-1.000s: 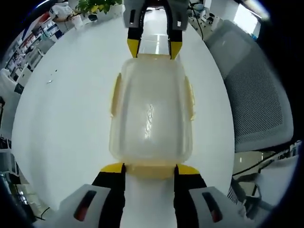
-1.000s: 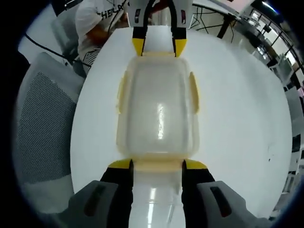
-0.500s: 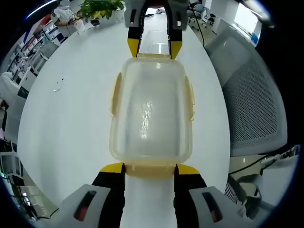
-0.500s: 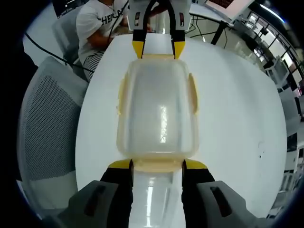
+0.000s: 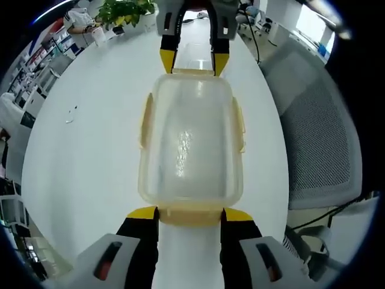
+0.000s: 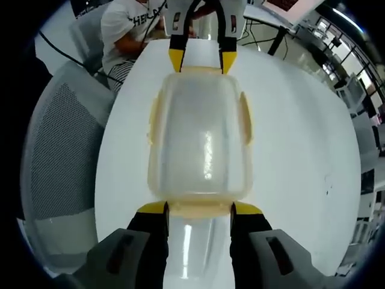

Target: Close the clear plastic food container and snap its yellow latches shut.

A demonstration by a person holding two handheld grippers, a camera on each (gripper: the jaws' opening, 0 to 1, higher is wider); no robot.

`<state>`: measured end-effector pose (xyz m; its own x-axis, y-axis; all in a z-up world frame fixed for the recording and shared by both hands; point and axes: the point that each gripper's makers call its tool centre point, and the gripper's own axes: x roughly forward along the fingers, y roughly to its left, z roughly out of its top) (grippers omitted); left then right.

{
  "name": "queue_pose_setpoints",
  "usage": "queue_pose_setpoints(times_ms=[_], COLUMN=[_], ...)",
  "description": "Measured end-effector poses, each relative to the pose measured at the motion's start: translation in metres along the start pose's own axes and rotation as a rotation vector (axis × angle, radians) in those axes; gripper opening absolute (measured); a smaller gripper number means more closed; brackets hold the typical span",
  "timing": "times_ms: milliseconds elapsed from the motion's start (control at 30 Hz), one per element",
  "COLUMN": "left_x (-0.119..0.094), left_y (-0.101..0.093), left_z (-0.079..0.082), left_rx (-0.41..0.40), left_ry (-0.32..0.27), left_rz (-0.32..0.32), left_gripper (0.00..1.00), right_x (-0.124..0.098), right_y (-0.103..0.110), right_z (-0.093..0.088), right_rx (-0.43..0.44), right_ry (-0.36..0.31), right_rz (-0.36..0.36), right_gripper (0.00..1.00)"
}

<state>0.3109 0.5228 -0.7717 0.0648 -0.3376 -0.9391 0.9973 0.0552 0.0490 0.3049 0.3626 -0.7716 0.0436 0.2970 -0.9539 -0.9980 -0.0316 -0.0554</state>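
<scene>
In the left gripper view, the left hand-held gripper (image 5: 189,214) has its 2 yellow-tipped jaws spread wide, each tip against the near short end of the clear plastic food container (image 5: 190,144), with that end's yellow latch (image 5: 191,215) lying in the gap between them. The container sits straight ahead of this hand-held gripper on the white surface (image 5: 90,132), lid on top, stretching away lengthwise. Side latches (image 5: 145,120) run along both of its long edges. At the far short end, the right hand-held gripper (image 5: 187,61) comes in from the opposite side, its 2 yellow tips parted and touching that end. Beyond it stands a green plant (image 5: 123,8), and off to the right of the surface is a grey mesh chair (image 5: 316,132).

In the right gripper view, the right hand-held gripper (image 6: 199,209) likewise stands with jaws apart, tips pressed to the container (image 6: 200,141) at its near short end, a yellow latch (image 6: 199,210) between them. The container lies directly in front on the surface (image 6: 301,138), with side latches (image 6: 244,117) visible on its long edges. The left hand-held gripper (image 6: 201,60) meets the far end, jaws parted. To the left of the surface is a grey mesh chair (image 6: 60,156), and further off a seated person in a white shirt (image 6: 129,24).
</scene>
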Motion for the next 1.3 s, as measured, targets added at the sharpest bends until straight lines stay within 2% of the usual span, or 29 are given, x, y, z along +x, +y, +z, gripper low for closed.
queue_pose_setpoints(times_ms=[333,433,633,1300], left_x=[0.008,0.012,0.02,0.038], left_y=[-0.004,-0.007,-0.008,-0.014], left_z=[0.038,0.046,0.058,0.107], left_rx=[0.016,0.015,0.026,0.029], left_ry=[-0.019,-0.024,-0.005,-0.019], left_rz=[-0.004,-0.017,-0.019,-0.031], left_gripper=[0.34,0.34,0.34,0.34], right_x=[-0.009,-0.009,-0.013,-0.027], right_y=[0.006,0.012,0.013,0.02], right_z=[-0.038,-0.048,-0.06,-0.11], right_rx=[0.024,0.044,0.049,0.066], right_ry=[-0.007,-0.008,-0.005,-0.015], right_rz=[-0.007,0.02,0.009,0.018], right_gripper=[0.36,0.36,0.36,0.36])
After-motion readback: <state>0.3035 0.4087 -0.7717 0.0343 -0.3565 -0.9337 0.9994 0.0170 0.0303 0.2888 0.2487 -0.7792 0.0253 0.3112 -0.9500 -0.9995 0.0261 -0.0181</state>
